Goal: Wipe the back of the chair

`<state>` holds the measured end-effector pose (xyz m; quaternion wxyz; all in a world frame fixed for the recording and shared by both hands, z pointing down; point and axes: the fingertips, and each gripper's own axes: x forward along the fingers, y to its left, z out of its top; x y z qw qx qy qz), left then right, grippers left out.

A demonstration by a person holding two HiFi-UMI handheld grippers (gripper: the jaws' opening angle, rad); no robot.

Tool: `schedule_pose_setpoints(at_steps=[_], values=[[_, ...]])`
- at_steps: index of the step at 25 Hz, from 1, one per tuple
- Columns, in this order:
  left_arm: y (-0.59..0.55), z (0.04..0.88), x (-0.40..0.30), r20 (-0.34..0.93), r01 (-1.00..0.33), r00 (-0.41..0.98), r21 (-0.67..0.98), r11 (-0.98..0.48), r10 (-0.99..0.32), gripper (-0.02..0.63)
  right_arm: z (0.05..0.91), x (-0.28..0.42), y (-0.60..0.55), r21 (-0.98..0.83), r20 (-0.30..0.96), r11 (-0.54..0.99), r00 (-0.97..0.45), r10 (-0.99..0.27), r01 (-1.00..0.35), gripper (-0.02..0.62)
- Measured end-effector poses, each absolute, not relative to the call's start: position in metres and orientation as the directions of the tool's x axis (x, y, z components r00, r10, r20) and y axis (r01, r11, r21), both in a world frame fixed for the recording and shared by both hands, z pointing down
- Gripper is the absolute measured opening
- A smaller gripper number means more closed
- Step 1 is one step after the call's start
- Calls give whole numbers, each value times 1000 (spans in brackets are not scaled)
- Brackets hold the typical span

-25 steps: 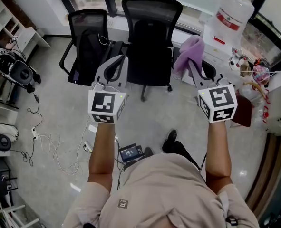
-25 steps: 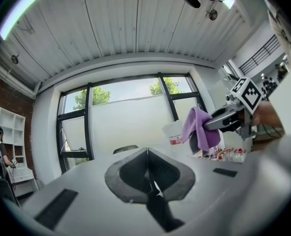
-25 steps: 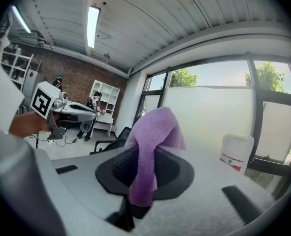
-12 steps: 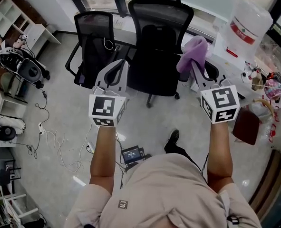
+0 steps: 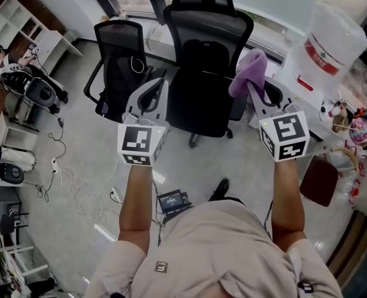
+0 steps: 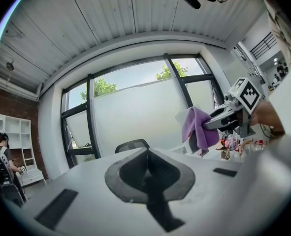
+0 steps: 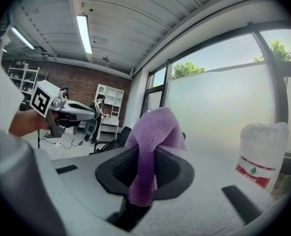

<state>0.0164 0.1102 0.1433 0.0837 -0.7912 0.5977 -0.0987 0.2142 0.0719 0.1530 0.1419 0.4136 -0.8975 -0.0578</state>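
The right claw (image 5: 250, 87) is clamped on a purple cloth (image 5: 248, 69), which bunches over its tips just right of centre in the head view, beside the tall black chair (image 5: 203, 39) at top centre. The left claw (image 5: 151, 93) has its jaws pressed together on nothing, near the chair's left edge. The cloth looks pinched by a single fold, so dragging it over the mesh back could pull it free or let bare claw tips scrape. Unbraced, the chair may swivel or roll toward the smaller chair (image 5: 117, 54) at upper left.
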Motion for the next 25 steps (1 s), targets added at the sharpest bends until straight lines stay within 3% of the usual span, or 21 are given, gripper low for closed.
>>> schedule_pose_setpoints(at_steps=[12, 25], values=[[66, 128, 41, 36, -921, 272, -281, -271, -962, 8, 147, 232, 30, 219, 194, 661, -632, -751, -718, 52], [-45, 143, 18, 8, -897, 384, -237, -374, -923, 8, 156, 224, -36, 253, 220, 563, -520, -825, -787, 52]])
